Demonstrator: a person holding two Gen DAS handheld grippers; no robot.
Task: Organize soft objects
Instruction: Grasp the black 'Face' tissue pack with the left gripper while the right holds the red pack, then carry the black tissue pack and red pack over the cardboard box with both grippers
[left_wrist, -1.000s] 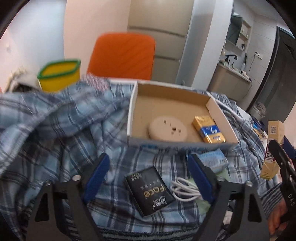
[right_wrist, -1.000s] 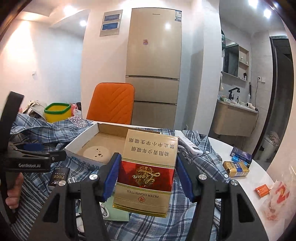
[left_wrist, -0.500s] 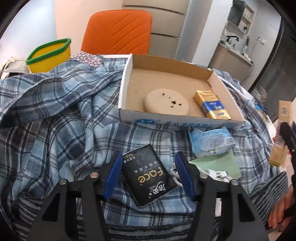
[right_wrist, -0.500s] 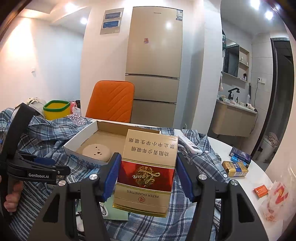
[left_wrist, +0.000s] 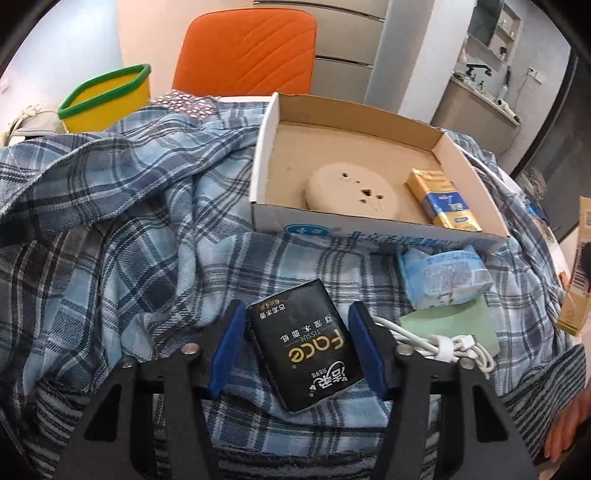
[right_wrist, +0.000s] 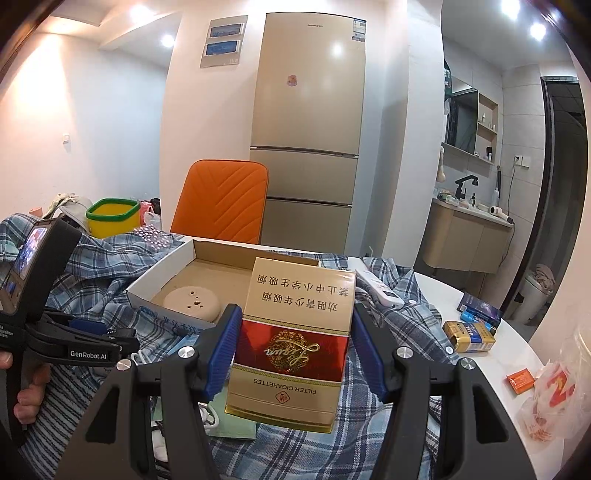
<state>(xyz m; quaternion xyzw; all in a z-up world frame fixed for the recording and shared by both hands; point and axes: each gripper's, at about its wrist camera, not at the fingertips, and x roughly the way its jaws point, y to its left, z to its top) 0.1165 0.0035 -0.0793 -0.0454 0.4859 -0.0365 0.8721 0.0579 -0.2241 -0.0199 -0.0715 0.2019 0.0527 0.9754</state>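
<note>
My left gripper (left_wrist: 297, 325) straddles a black Face tissue pack (left_wrist: 303, 345) lying on a blue plaid shirt (left_wrist: 122, 221); the blue pads sit close beside the pack's two sides, jaws narrowed around it. A light-blue tissue pack (left_wrist: 441, 275) lies to the right, in front of a cardboard box (left_wrist: 373, 236) holding a beige round disc (left_wrist: 351, 190) and a gold-blue pack (left_wrist: 441, 199). My right gripper (right_wrist: 295, 332) is shut on a gold and red cigarette carton (right_wrist: 295, 339), held above the shirt (right_wrist: 388, 435). The left gripper (right_wrist: 74, 343) shows at the left of the right wrist view.
A white cable (left_wrist: 439, 343) and a green card (left_wrist: 454, 321) lie right of the black pack. A yellow tub (left_wrist: 107, 98) and an orange chair (left_wrist: 243, 48) stand behind. On the bare table (right_wrist: 491, 354) are a small gold pack (right_wrist: 469, 336), a remote (right_wrist: 378, 288) and a plastic bag (right_wrist: 554, 398).
My left gripper has come down and forward over the black tissue pack, and its jaws have narrowed from wide open to close beside the pack. The right gripper holds the carton still.
</note>
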